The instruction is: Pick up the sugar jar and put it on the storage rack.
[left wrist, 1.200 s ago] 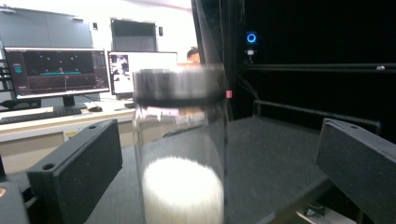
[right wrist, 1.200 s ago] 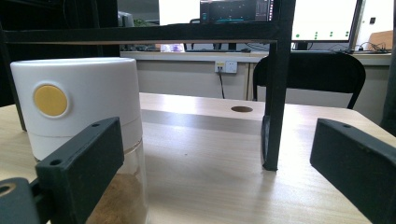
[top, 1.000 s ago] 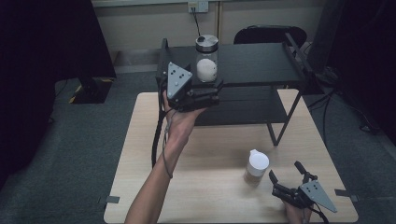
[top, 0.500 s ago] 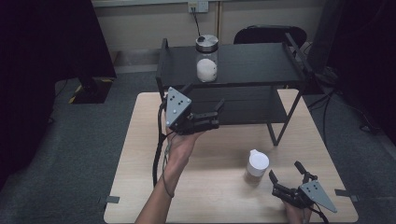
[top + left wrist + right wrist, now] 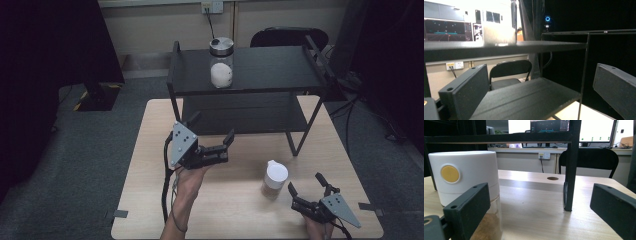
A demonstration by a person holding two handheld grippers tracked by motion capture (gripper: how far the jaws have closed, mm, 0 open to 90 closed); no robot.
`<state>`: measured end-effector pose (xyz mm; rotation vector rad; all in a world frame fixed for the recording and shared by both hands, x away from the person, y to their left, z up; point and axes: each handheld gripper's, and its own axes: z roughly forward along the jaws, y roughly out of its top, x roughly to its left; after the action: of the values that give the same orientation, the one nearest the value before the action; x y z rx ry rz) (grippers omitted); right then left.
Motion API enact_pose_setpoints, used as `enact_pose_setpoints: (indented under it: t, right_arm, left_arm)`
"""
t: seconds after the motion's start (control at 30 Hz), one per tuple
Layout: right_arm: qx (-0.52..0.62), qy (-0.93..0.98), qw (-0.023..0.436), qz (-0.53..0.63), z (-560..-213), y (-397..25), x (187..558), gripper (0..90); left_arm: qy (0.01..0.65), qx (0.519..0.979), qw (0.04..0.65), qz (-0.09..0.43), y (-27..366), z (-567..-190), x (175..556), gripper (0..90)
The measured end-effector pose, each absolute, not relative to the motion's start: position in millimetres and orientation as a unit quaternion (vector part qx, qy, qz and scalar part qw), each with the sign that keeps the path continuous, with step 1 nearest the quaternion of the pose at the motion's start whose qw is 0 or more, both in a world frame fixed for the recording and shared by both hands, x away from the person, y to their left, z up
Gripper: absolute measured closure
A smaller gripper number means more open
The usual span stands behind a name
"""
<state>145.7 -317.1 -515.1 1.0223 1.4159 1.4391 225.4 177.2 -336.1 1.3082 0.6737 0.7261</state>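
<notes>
My right gripper [image 5: 306,189], fingers apart, sits just right of one white-capped jar [image 5: 274,179]; left gripper [image 5: 207,136] gapes empty; another jar [image 5: 221,62] far on the shelf [image 5: 280,67].

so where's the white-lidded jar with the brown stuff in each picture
High view: the white-lidded jar stands on the table right of centre, just ahead of the right gripper.
Left gripper view: not in it.
Right gripper view: the jar is at the left, close behind one finger.
Shared landmark: the black shelf rack.
</notes>
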Motion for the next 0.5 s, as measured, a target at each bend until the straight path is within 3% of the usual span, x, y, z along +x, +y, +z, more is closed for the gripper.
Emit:
enact_pose_setpoints:
  t: [0.5]
  right_arm:
    - [0.409,0.566,0.426,0.575,-515,-317,146,1.5]
  left_arm:
    - [0.308,0.584,0.681,0.318,178,-383,205,0.0]
